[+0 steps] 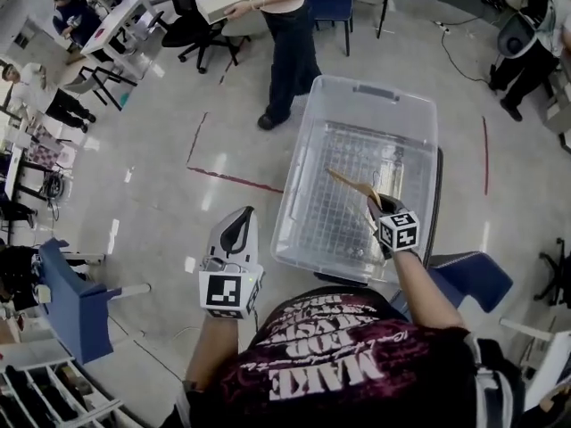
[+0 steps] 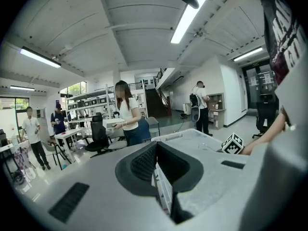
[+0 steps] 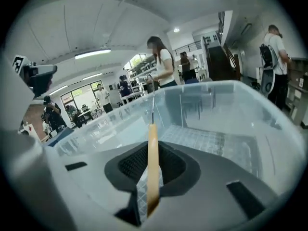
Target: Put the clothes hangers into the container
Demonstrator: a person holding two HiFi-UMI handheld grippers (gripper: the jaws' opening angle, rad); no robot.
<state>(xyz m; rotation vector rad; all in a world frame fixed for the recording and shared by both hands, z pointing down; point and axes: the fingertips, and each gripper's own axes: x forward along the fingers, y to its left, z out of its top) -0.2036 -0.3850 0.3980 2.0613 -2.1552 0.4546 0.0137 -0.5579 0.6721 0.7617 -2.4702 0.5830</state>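
Note:
A wooden clothes hanger (image 1: 350, 185) is clamped in my right gripper (image 1: 376, 207), which is shut on it above the near right part of a clear plastic container (image 1: 308, 154). In the right gripper view the hanger (image 3: 152, 162) stands edge-on between the jaws, its metal hook (image 3: 153, 97) rising in front of the container's wall (image 3: 226, 97). The container's ribbed floor looks bare. My left gripper (image 1: 239, 218) hangs over the floor left of the container. In the left gripper view the left gripper (image 2: 156, 166) is shut with nothing between its jaws.
A person (image 1: 287, 34) holding a flat box stands just beyond the container's far left corner. Red tape lines (image 1: 234, 179) mark the floor to its left. Blue chairs stand at the near left (image 1: 76, 306) and near right (image 1: 471, 279). Desks and office chairs (image 1: 192, 20) fill the far left.

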